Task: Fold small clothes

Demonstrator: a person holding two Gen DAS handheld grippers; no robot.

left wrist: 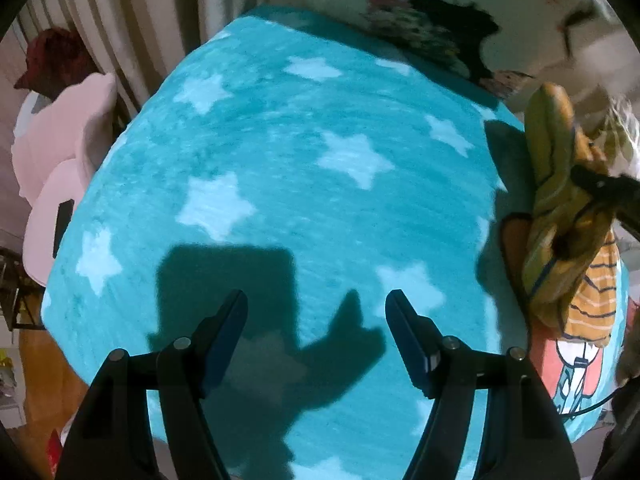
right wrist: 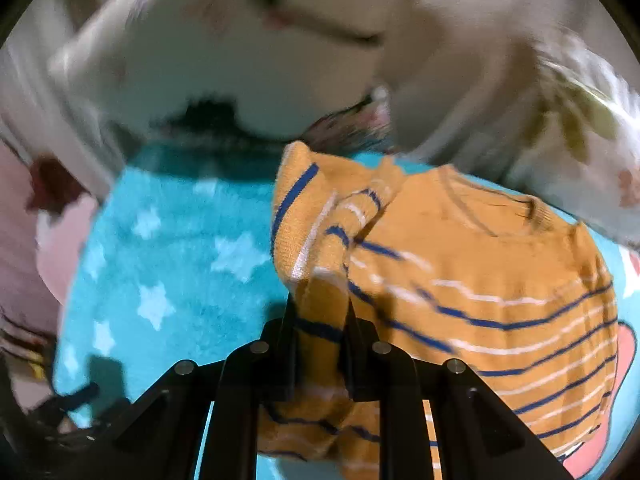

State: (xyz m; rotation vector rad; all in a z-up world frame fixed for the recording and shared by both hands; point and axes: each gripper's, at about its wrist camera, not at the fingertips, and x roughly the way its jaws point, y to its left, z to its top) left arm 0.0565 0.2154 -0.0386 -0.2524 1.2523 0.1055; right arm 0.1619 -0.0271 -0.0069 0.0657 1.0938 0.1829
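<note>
Now the right gripper [right wrist: 320, 320] jaws clamp the soft, floppy striped sweater [right wrist: 480, 280] by its sleeve; left gripper [left wrist: 316, 336] jaws gape empty.

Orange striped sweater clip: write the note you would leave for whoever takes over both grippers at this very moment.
Right gripper: jaws shut on a bunched part of the orange striped sweater, lifting it; which part it is I cannot tell.
Left gripper: jaws open, holding nothing, over bare teal star blanket.
Sweater: at the blanket's right side in the left wrist view, its body mostly spread with the neckline visible, over something with a pink cartoon print.
Done: the sweater is gripped and part of it raised; no finished fold visible.
Left: probably lay it flat and fold it. Views are motion-blurred, so check the grip first.
</note>
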